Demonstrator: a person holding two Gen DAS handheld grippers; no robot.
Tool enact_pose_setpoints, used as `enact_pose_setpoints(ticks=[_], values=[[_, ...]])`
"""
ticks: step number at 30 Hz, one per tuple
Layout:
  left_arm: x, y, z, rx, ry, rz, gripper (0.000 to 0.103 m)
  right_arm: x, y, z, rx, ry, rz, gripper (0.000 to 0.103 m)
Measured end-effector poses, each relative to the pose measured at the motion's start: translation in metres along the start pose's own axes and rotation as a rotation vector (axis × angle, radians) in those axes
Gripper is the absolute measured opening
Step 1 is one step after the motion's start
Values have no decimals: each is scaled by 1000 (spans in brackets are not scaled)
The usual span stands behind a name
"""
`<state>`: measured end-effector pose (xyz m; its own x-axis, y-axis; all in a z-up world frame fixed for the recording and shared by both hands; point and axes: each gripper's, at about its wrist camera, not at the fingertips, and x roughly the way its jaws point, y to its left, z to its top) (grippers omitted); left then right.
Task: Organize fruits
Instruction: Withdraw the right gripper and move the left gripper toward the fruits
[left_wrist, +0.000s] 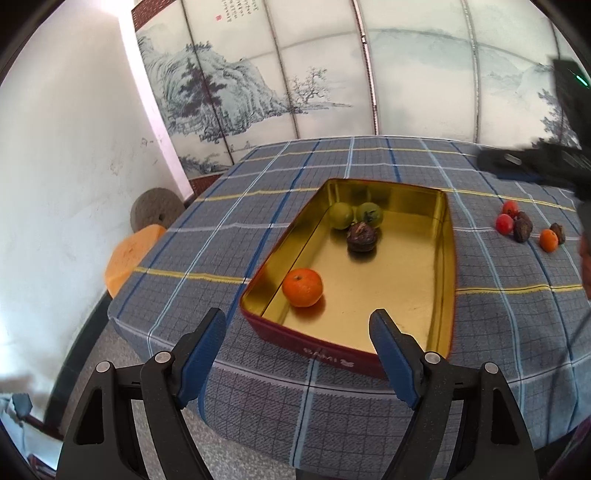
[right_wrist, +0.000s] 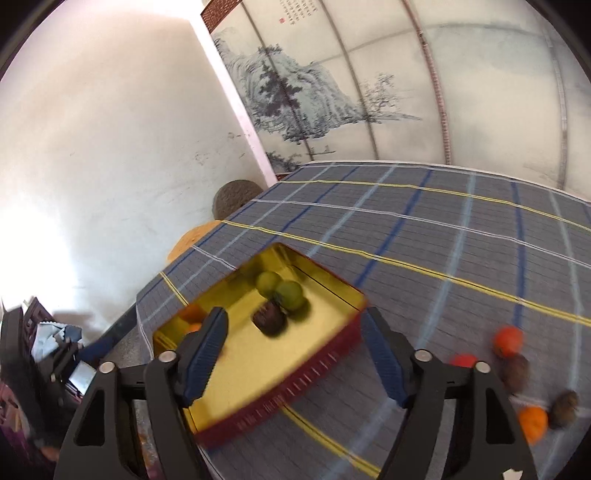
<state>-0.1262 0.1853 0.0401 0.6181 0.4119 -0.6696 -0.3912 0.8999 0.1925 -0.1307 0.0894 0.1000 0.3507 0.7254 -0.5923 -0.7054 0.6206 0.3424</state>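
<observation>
Both our grippers, left gripper (left_wrist: 297, 325) & right gripper (right_wrist: 295, 325), wide open, empty; loose fruits (left_wrist: 528, 229) small, round, roll easy, prob soft: we pinch across middle, gently, then tin (left_wrist: 448, 258)

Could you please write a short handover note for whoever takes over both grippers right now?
Left hand-held gripper: open, empty, at the tin's near end.
Right hand-held gripper: open, empty, over the tin.
Tin holds an orange, two green fruits and a dark fruit.
Left: six loose fruits on the cloth to the tin's right, red, orange and dark, still to go in.
</observation>
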Motion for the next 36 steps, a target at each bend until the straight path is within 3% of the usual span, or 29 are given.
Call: enact_pose_setpoints(ticks=[4, 6, 11, 16, 21, 32, 35, 36], values=[[-6, -16, 5, 46, -14, -7, 80, -51, -44, -24, 29, -19, -123, 86], [-7, -23, 8, 67, -15, -14, 81, -79, -71, -38, 53, -33, -229, 98], [-11, -50, 13, 137, -24, -34, 82, -149, -149, -70, 234, -88, -546, 103], [-12, -92, 22, 248, -34, -132, 82, -177, -212, -99, 339, -20, -693, 103], [-3, -137, 39, 317, 0, -293, 82, -184, -246, -122, 393, 12, -687, 103], [50, -218, 92, 474, 34, -474, 77, -182, -257, -142, 401, -29, -563, 102], [62, -235, 103, 516, 32, -517, 68, -186, -258, -143, 411, -49, -532, 102], [64, -240, 105, 527, 35, -535, 59, -186, -259, -143, 414, -52, -524, 102]])
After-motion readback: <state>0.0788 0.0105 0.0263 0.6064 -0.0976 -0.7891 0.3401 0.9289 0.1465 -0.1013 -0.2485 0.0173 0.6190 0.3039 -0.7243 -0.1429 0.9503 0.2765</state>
